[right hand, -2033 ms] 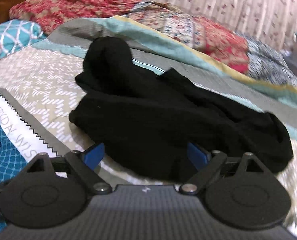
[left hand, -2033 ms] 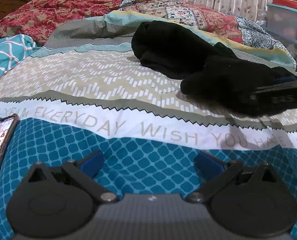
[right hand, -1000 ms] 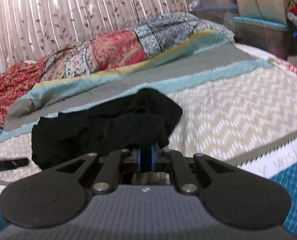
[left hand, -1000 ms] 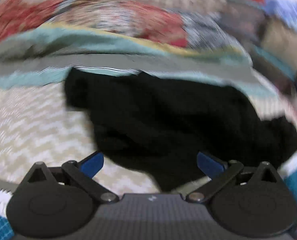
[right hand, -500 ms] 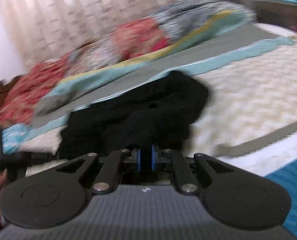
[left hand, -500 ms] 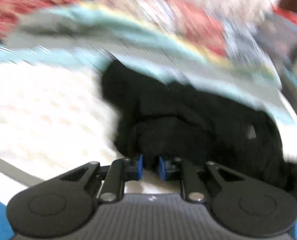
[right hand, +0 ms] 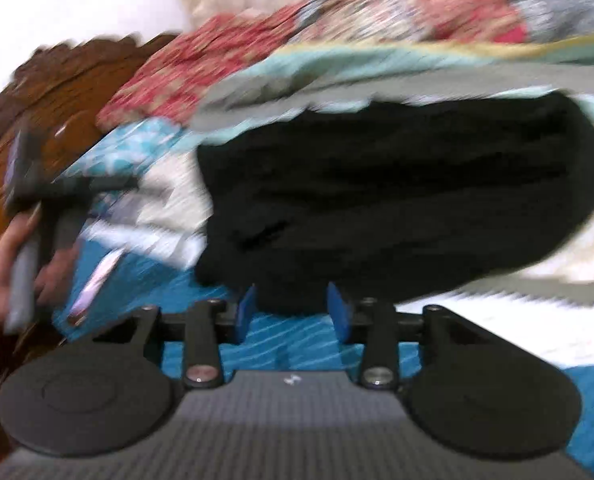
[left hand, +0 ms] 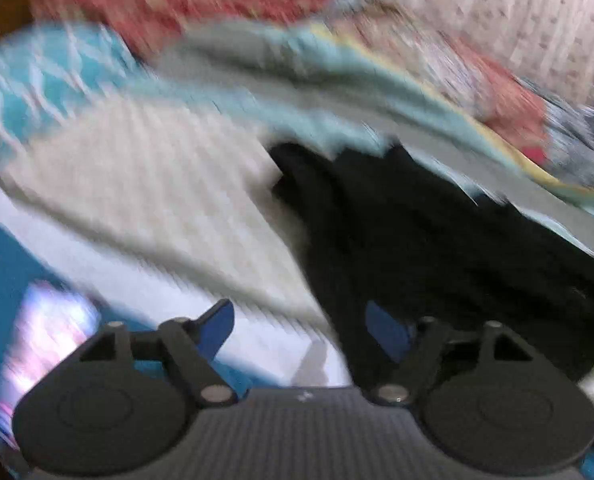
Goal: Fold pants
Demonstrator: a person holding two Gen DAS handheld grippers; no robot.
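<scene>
The black pants (left hand: 437, 248) lie bunched on the patterned bedspread, blurred by motion in both views. My left gripper (left hand: 301, 332) has its jaws opening; the near edge of the cloth runs past its right finger (left hand: 385, 336), and nothing is pressed between the pads. In the right wrist view the pants (right hand: 397, 200) spread across the middle. My right gripper (right hand: 292, 314) is opening too, with the near hem lying loose between its blue fingers (right hand: 245, 312). At the left of that view a person's hand (right hand: 5, 276) holds the left tool by its handle.
A phone (left hand: 45, 352) with a lit screen lies on the blue part of the bedspread at the near left, also the phone (right hand: 97, 280) beside the hand. Rolled quilts (left hand: 225, 12) are piled along the back. A brown wooden headboard (right hand: 77, 84) stands at far left.
Half a second ago both grippers were shut on folds of the black pants. Both now stand apart with the cloth let go, and both views have swung sideways; the phone is back in sight.
</scene>
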